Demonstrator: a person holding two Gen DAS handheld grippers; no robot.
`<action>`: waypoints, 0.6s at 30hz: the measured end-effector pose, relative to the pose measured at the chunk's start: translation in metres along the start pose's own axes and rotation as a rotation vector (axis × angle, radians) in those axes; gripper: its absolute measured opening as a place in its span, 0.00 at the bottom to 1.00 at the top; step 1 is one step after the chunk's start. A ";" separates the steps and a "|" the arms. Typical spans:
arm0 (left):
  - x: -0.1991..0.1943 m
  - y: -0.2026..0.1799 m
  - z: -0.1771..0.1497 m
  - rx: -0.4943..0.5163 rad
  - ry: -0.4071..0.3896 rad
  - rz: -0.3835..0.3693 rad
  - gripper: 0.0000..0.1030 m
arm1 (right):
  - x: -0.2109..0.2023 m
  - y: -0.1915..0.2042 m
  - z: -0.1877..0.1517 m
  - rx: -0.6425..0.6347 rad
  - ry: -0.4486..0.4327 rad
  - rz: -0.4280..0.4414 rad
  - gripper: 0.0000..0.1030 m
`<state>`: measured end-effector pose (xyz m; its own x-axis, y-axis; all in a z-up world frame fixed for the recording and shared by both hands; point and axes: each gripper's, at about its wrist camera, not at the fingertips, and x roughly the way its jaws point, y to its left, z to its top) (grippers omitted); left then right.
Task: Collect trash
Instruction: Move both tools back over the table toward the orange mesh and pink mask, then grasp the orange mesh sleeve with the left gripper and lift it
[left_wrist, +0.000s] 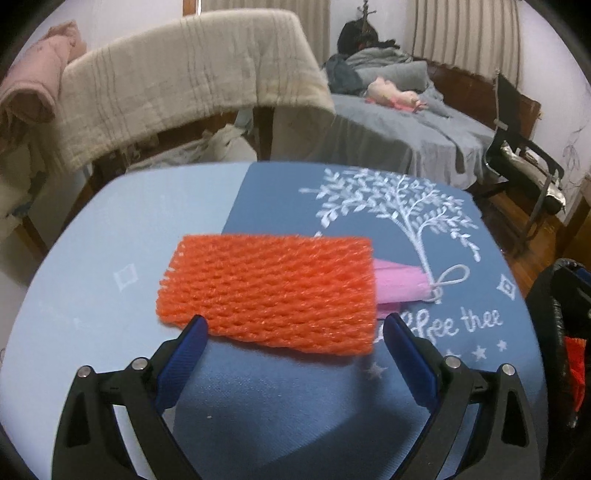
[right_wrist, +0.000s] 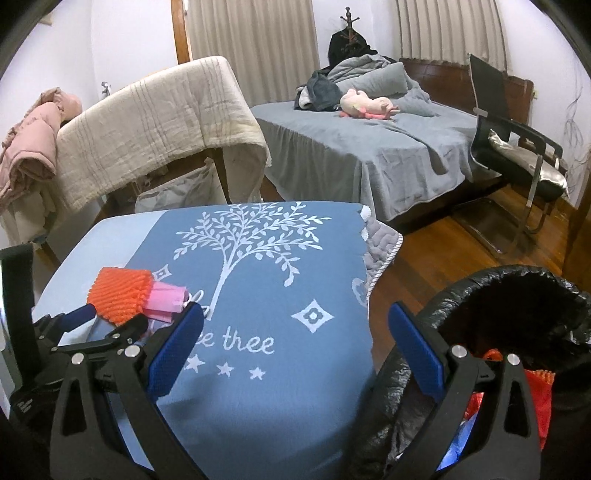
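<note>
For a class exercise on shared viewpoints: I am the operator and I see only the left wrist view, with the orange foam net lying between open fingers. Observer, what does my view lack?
Observer: The right gripper is open and empty, over the blue tree-print cloth.
Operator: Where is the bin?
Observer: A black-lined trash bin stands beside the table on the right, its mouth open.
Operator: Anything in it?
Observer: Yes, red and orange scraps show inside.
Operator: And my own gripper?
Observer: From the right wrist, the left gripper is open at the orange foam net, which overlaps a pink item.
</note>
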<state>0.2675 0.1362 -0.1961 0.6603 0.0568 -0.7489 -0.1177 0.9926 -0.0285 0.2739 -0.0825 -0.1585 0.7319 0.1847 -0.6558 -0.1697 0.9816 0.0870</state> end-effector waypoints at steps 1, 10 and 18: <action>0.001 0.003 0.000 -0.011 0.004 -0.003 0.90 | 0.001 0.000 0.000 0.000 0.001 0.001 0.94; -0.012 0.025 -0.006 -0.048 -0.015 0.022 0.90 | 0.003 0.008 -0.002 -0.010 0.008 0.012 0.94; -0.026 0.062 -0.021 -0.074 -0.008 0.077 0.90 | 0.006 0.022 -0.005 -0.023 0.019 0.030 0.94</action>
<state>0.2272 0.1937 -0.1923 0.6529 0.1336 -0.7456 -0.2223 0.9748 -0.0200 0.2715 -0.0597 -0.1641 0.7136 0.2133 -0.6673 -0.2071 0.9742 0.0900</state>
